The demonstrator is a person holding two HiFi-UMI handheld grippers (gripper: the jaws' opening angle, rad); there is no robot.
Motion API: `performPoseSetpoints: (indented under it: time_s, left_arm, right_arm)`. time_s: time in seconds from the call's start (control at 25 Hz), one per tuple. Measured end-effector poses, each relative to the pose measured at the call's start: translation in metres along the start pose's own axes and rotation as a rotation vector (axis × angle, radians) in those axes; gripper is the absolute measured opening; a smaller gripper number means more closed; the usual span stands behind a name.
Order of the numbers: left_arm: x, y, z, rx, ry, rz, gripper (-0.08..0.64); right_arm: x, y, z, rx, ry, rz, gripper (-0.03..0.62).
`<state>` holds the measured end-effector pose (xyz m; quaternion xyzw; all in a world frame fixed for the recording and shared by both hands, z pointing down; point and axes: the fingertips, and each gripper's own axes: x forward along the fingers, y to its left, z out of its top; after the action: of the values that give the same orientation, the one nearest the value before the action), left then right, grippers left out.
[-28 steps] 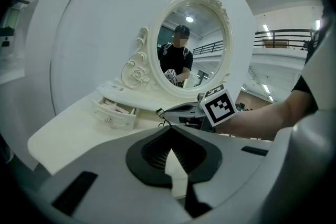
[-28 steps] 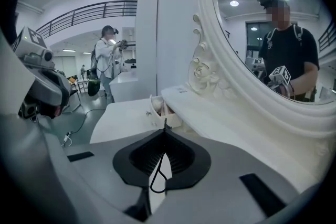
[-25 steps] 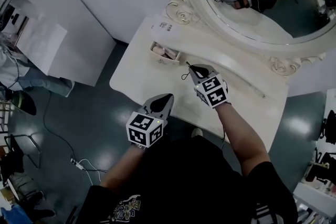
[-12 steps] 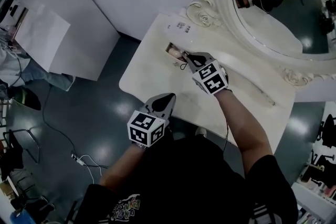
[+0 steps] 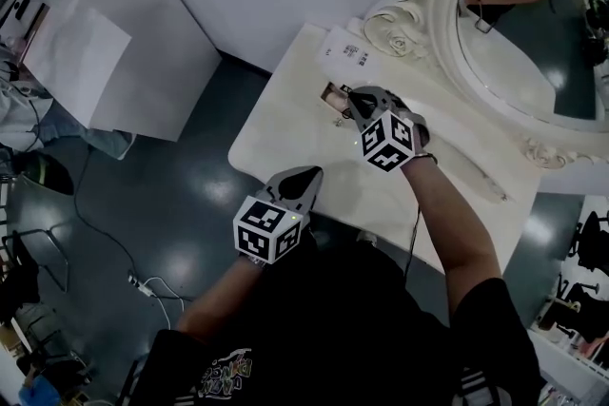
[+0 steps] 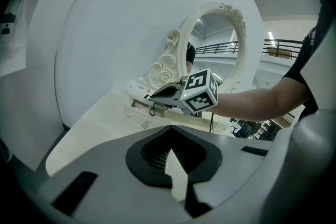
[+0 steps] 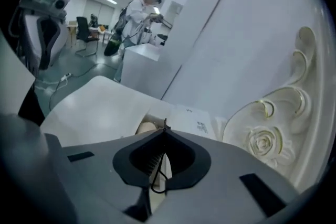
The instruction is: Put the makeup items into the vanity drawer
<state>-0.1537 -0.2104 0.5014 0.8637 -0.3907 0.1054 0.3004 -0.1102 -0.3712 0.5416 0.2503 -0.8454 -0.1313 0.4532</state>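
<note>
On the white vanity table (image 5: 285, 133) there is a small open drawer (image 5: 333, 96), and something beige (image 7: 147, 128) lies inside it. My right gripper (image 5: 352, 92) is at the drawer with its tips over the opening. Its jaws are closed on a small black item with a thin cord loop (image 7: 157, 172). The loop hangs under the right gripper (image 6: 153, 96) in the left gripper view. My left gripper (image 5: 312, 171) is held back at the table's near edge, shut, with nothing between its jaws (image 6: 171, 126).
An ornate oval mirror (image 5: 514, 33) stands at the back of the table, with a printed sheet (image 5: 344, 48) by its carved base. White panels (image 5: 76, 62) stand to the left. A cable (image 5: 143, 295) lies on the floor. A person (image 7: 139, 13) stands far off.
My right gripper has moved forward across the table with the black item, from mid-table to the open drawer. The left gripper has hardly moved.
</note>
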Motion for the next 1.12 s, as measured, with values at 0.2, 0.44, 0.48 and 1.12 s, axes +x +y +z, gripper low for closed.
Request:
performPoseSetpoints:
  time_s: [0.2,0.44,0.48,1.12]
  left_arm:
    - [0.001,0.009,0.0,-0.018,0.004,-0.013,0.0]
    - [0.0,0.016,-0.002,-0.033,0.01,-0.023,0.0]
    - [0.0,0.017,-0.002,-0.035,0.011,-0.024,0.0]
    - [0.012,0.013,0.002,-0.028,0.026,-0.071,0.0]
  right_arm:
    - [0.011,0.013,-0.003,-0.234,0.059,0.0,0.034]
    - [0.02,0.017,-0.003,-0.154,0.072,0.017,0.034]
    - [0.021,0.017,-0.002,-0.153,0.073,0.016,0.034]
    - [0.009,-0.002,0.0,0.063,0.052,-0.004,0.063]
